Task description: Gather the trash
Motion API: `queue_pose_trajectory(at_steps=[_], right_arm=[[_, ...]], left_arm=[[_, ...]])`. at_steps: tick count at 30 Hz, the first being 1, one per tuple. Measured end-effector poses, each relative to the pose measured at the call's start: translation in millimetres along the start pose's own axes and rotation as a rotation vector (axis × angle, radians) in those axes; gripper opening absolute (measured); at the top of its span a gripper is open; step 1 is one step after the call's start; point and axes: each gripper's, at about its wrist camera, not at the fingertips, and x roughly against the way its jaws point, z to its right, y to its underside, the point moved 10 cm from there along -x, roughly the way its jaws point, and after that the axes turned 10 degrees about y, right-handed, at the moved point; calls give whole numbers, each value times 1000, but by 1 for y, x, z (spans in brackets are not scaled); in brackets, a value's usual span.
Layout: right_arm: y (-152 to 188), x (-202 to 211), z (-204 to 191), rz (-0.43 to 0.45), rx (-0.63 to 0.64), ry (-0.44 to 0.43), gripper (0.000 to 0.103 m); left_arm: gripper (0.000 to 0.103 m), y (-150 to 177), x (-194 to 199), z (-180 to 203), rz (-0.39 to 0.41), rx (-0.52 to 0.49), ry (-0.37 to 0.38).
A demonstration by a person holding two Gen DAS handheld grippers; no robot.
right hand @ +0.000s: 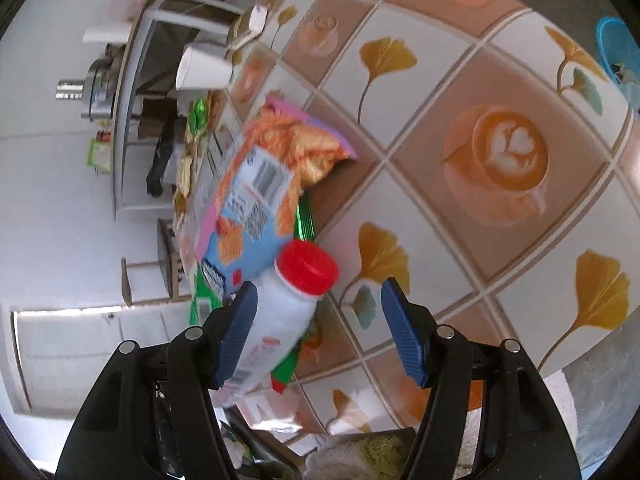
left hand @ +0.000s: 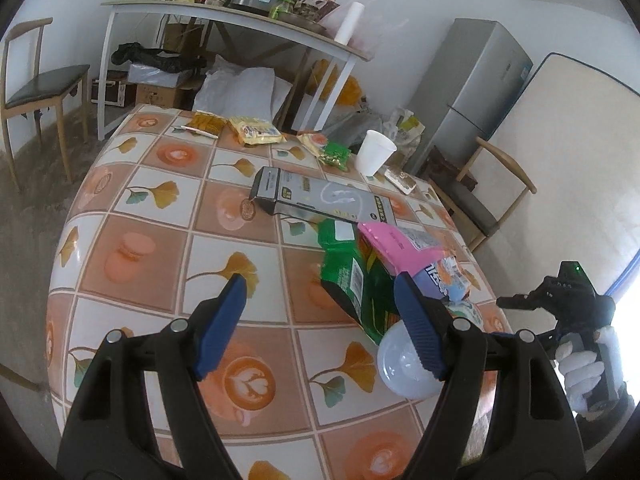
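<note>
Trash sits in a loose heap near the right edge of the surface [left hand: 132, 208], which wears a tiled cloth of ginkgo leaves and latte cups. From my left wrist camera I see a green snack bag [left hand: 348, 276] lying crumpled, a pink-and-blue snack bag [left hand: 416, 252] leaning across it, and the round white base of a plastic bottle [left hand: 404, 364] just behind my right-hand fingertip. My left gripper [left hand: 320, 328] hangs above the cloth with its blue pads spread wide and nothing between them — released.

Through the right wrist camera the bottle [right hand: 280, 312] shows better: white body, red screw cap [right hand: 307, 267], a faint pink label, lying on its side against the bags. The pink-and-blue bag [right hand: 256, 196] shows orange snack pictures and a barcode panel. My right gripper [right hand: 318, 328] is spread too; the bottle lies beside the left pad, whether touching I cannot tell, and the other pad stands clear, so it is not clamped on anything.

Farther back lie a flat grey carton [left hand: 316, 196], a white paper cup [left hand: 374, 152] and more small wrappers [left hand: 256, 130] — all apart from the heap.
</note>
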Motion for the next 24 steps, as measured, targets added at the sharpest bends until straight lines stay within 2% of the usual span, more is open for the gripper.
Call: queue_pose_trajectory(at_steps=[6, 24], right_arm=[[-17, 5, -7, 38, -44, -16, 63], [-30, -12, -9, 39, -106, -8, 63]], left_arm=[[72, -3, 0, -5, 3, 8, 1], [72, 2, -10, -32, -33, 56, -29]])
